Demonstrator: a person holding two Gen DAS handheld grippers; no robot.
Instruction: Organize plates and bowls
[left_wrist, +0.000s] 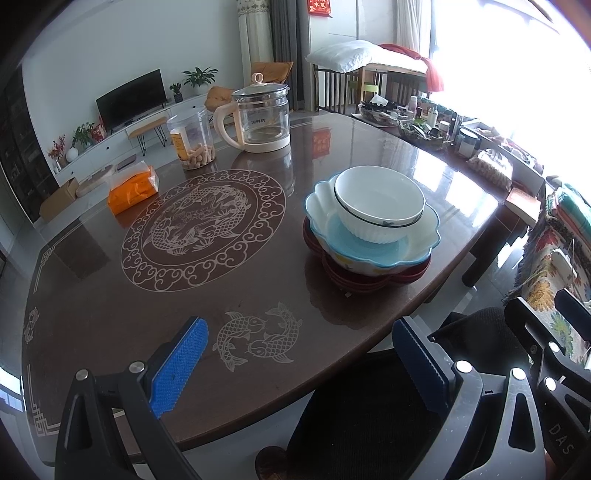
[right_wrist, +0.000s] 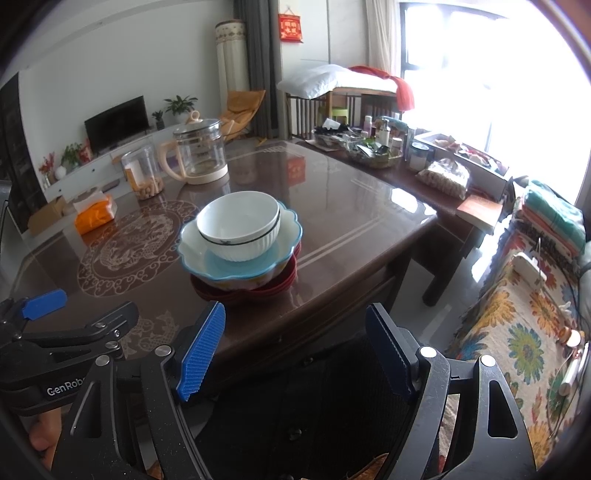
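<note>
A stack of dishes stands on the brown table (left_wrist: 258, 291) near its right front edge. A white ribbed bowl (left_wrist: 380, 205) sits in a scalloped white-and-blue bowl (left_wrist: 369, 247), which rests on dark red plates (left_wrist: 351, 280). The same stack shows in the right wrist view: white bowl (right_wrist: 238, 225), scalloped bowl (right_wrist: 236, 266), red plates (right_wrist: 243, 291). My left gripper (left_wrist: 299, 339) is open and empty, held back above the table's front edge. My right gripper (right_wrist: 295, 332) is open and empty, in front of the table edge, short of the stack. The left gripper's blue fingertip (right_wrist: 44, 302) shows at the left there.
A glass kettle (left_wrist: 262, 118), a clear jar of snacks (left_wrist: 192, 142) and an orange tissue pack (left_wrist: 135, 188) stand at the table's far left. Baskets of bottles and packets (right_wrist: 373, 147) crowd the far right side. A black chair back (left_wrist: 369, 406) is below the grippers. A flowered sofa cover (right_wrist: 517, 332) lies right.
</note>
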